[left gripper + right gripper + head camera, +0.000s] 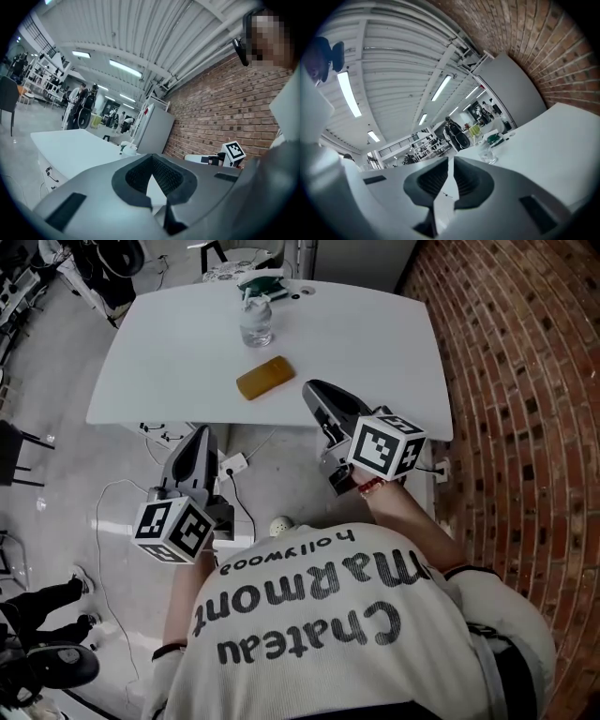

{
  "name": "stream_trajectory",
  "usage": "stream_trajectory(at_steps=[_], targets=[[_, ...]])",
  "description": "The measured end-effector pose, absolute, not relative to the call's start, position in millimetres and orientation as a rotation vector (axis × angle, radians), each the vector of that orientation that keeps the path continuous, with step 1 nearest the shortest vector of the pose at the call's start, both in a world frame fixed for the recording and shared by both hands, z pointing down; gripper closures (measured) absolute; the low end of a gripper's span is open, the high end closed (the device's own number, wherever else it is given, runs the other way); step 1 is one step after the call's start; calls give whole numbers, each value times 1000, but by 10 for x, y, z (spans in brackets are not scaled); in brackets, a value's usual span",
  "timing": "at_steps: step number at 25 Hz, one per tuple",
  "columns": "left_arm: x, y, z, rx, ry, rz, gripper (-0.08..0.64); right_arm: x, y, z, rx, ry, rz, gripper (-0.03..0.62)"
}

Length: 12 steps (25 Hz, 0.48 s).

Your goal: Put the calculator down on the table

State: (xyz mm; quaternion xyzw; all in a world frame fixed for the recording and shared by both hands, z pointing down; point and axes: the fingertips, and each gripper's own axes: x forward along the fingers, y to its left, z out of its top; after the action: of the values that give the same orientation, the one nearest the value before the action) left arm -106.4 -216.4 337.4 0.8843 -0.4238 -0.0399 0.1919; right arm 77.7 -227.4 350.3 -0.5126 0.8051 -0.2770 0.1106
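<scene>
Concrete floor (56,381) on the left, cables and a white plug block (232,464) lying on it below the table edge. Left gripper (201,435) is held over that floor, short of the white table (169,362), pointing toward it. Its jaws are together at the tips, with nothing between them. On the table, near the far side, a clear bottle (256,322) stands upright, with a green-and-white item (262,282) behind it that is too small to identify. The calculator (264,378) lies flat on the tabletop nearer the person, an orange-yellow slab set at a slant. It is apart from the bottle and touched by neither gripper. Right gripper (314,390) sits just right of the calculator, its tip over the near table edge. Its jaws are all but together — only a thin slit shows, and nothing is held. Brick wall (525,381) fills the right side.
</scene>
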Motion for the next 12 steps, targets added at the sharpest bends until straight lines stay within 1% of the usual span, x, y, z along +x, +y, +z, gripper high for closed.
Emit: stream_trajectory(at_steps=[4, 12], targets=[[-877, -1911, 3336, 2476, -1192, -154, 559, 1013, -2055, 3448, -1495, 2334, -822, 601], [-663, -1387, 3249, 2479, -1208, -173, 560, 1273, -1553, 3396, -1488, 2320, -844, 601]])
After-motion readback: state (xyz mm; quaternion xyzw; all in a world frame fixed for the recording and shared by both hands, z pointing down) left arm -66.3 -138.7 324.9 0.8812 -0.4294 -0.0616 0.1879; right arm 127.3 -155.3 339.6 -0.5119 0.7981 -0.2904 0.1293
